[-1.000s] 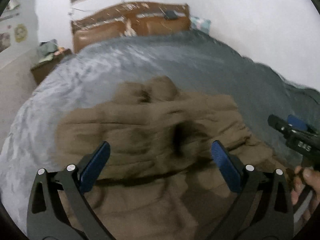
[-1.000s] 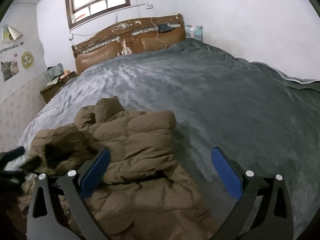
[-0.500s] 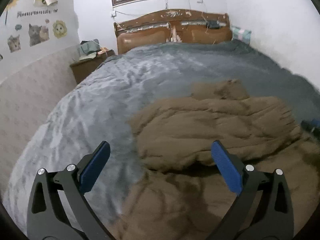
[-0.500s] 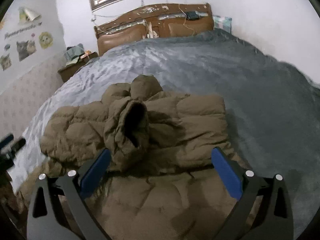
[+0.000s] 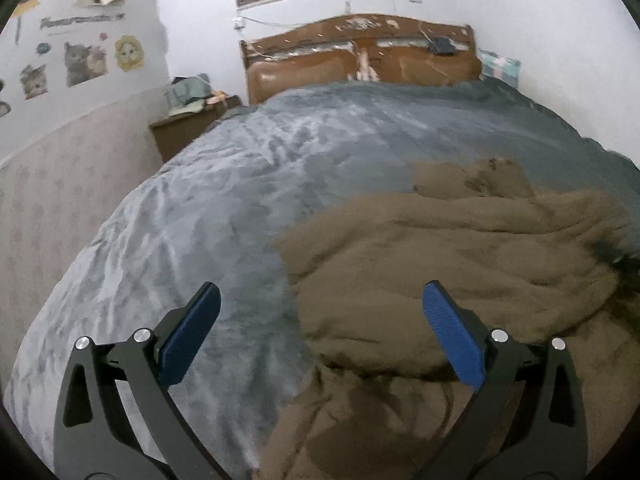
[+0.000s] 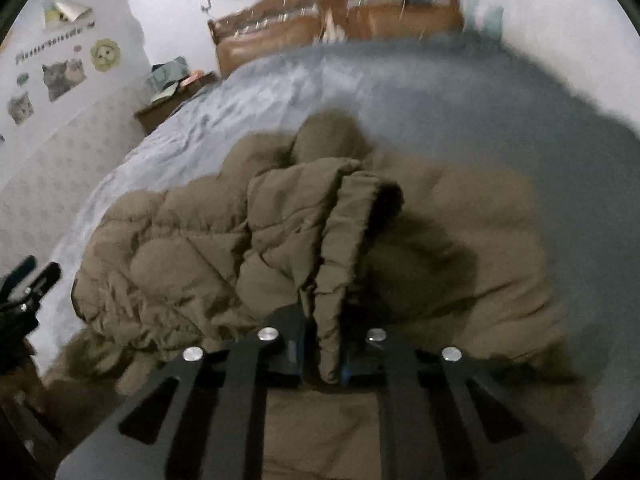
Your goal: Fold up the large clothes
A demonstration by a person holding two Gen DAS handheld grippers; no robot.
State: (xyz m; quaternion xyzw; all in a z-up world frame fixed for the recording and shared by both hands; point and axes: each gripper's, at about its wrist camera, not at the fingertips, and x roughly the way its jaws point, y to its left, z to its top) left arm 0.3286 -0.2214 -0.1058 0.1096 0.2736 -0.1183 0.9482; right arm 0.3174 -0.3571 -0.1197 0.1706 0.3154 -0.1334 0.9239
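A brown padded jacket (image 5: 460,264) lies crumpled on the near part of a bed with a grey blanket (image 5: 280,168). In the left wrist view my left gripper (image 5: 320,320) is open just above the jacket's left edge, nothing between its blue pads. In the right wrist view my right gripper (image 6: 324,344) is shut on the cuff end of the jacket's sleeve (image 6: 344,240), which runs up from the jaws over the jacket (image 6: 180,248). The left gripper (image 6: 28,284) shows at the far left of that view.
A brown wooden headboard (image 5: 360,56) stands at the far end of the bed. A bedside cabinet (image 5: 188,124) with clothes on it sits to the left by a wall with cat stickers (image 5: 80,60). A white wall borders the right side.
My right gripper has swung left over the jacket and shut on the sleeve end. My left gripper has moved left to the jacket's edge and stayed open.
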